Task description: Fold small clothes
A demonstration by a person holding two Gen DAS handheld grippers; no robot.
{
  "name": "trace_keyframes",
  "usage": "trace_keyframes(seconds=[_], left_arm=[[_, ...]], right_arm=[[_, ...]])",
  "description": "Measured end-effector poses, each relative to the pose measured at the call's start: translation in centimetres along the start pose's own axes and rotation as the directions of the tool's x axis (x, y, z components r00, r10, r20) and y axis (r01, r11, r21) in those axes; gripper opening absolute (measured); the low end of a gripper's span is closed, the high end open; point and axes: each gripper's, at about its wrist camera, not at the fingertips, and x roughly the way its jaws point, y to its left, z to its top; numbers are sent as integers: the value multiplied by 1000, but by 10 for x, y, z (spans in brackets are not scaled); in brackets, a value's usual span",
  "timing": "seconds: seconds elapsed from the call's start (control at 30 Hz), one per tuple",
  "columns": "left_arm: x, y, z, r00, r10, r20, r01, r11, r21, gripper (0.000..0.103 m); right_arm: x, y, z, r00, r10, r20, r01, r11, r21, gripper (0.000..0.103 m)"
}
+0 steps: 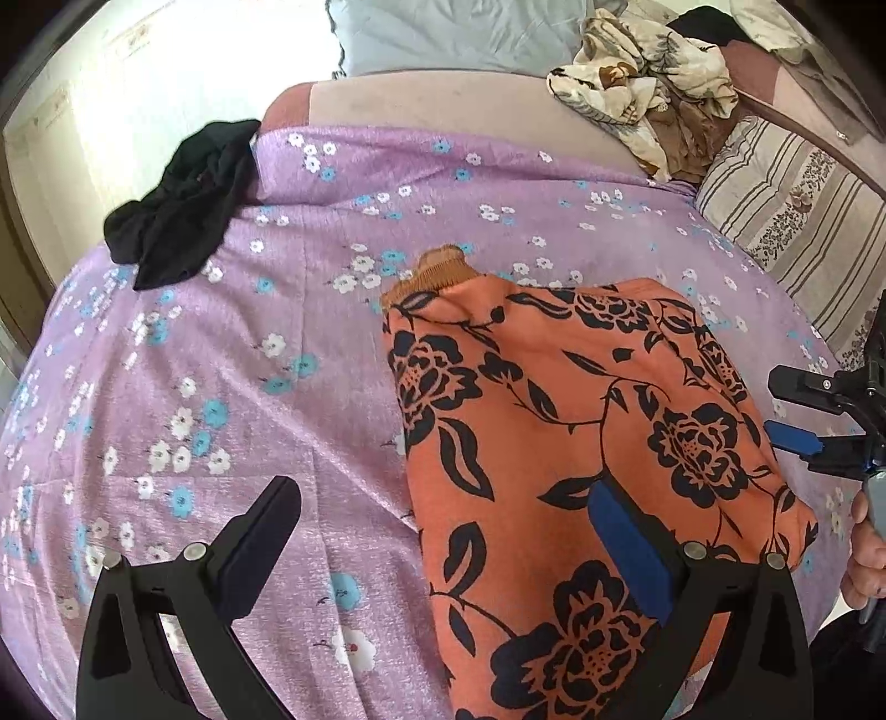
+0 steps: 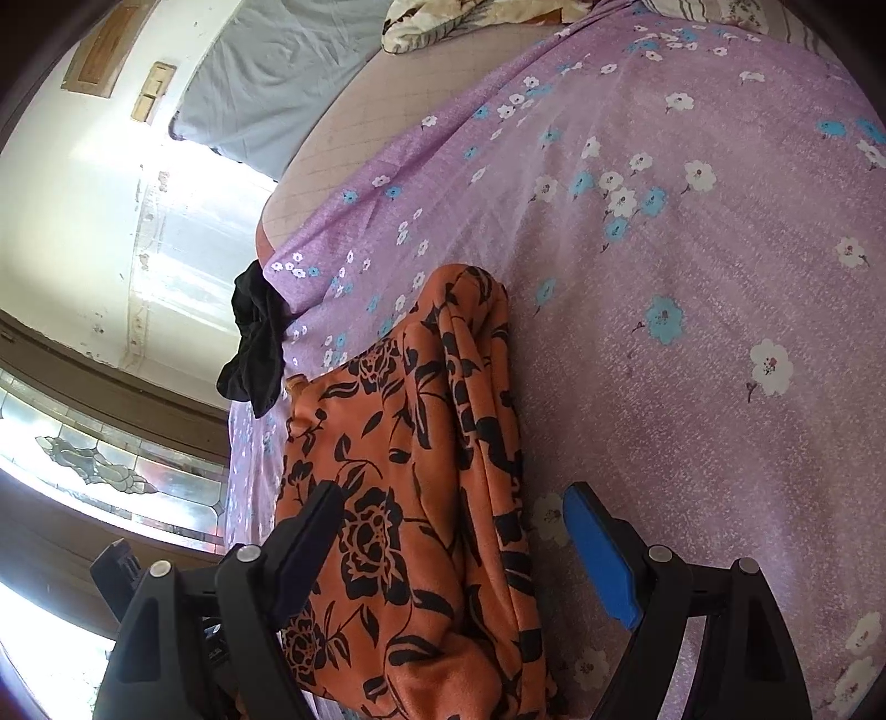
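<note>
An orange garment with black flowers (image 1: 559, 443) lies folded on the purple flowered bedsheet (image 1: 266, 343), its ribbed orange waistband at the far end. My left gripper (image 1: 443, 531) hovers open over the garment's near left edge, one finger above the sheet, the blue-padded one above the fabric. From the right wrist view the same garment (image 2: 398, 487) shows a stacked folded edge on its right side. My right gripper (image 2: 448, 543) stands open above that edge, nothing pressed between its fingers. In the left wrist view the right gripper (image 1: 797, 410) sits open at the garment's right side, held by a hand.
A crumpled black garment (image 1: 177, 205) hangs at the bed's left edge, also seen as dark cloth (image 2: 255, 338). A cream patterned clothes pile (image 1: 637, 94) and a striped pillow (image 1: 797, 210) lie at the far right. A grey pillow (image 1: 454, 33) is at the back.
</note>
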Motion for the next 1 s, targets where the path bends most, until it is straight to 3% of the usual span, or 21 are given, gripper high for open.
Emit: trace_keyframes(seconds=[0.17, 0.23, 0.3, 0.43, 0.53, 0.6, 0.7, 0.73, 0.8, 0.87, 1.0], left_arm=[[16, 3, -1, 997, -54, -48, 52, 998, -29, 103], [24, 4, 0, 991, -111, -71, 107, 993, -52, 103], [34, 6, 0, 975, -194, -109, 186, 979, -79, 103], [59, 13, -5, 915, -355, -193, 318, 927, -201, 103], [57, 16, -4, 906, -387, -171, 347, 911, -225, 103], [55, 17, -5, 895, -415, -165, 371, 896, -243, 103], [52, 16, -5, 894, -419, -160, 377, 895, -238, 96], [49, 15, -5, 904, -398, -156, 360, 905, -227, 88], [47, 14, -4, 914, -378, -149, 345, 916, -207, 78], [44, 17, -3, 920, -371, -130, 342, 918, -201, 65], [35, 24, 0, 928, -359, -97, 336, 921, -196, 53]], right_arm=[[10, 1, -1, 999, -9, -33, 8, 1000, -21, 84], [15, -1, -1, 999, -11, -50, 11, 1000, -18, 84], [23, -8, 0, 997, -4, -77, 5, 1000, 6, 84], [38, -10, 1, 994, 28, -106, -26, 999, 23, 84], [52, -1, -3, 989, 56, -134, -54, 998, 20, 84], [59, 10, -7, 991, 16, -131, -19, 1000, -23, 83], [64, 24, -14, 992, -55, -113, 45, 995, -90, 75], [65, 27, -15, 991, -78, -109, 66, 992, -109, 72], [65, 31, -18, 987, -128, -92, 114, 982, -149, 56], [63, 37, -21, 988, -138, -70, 124, 977, -171, 51], [58, 53, -26, 982, -188, -14, 180, 956, -234, 46]])
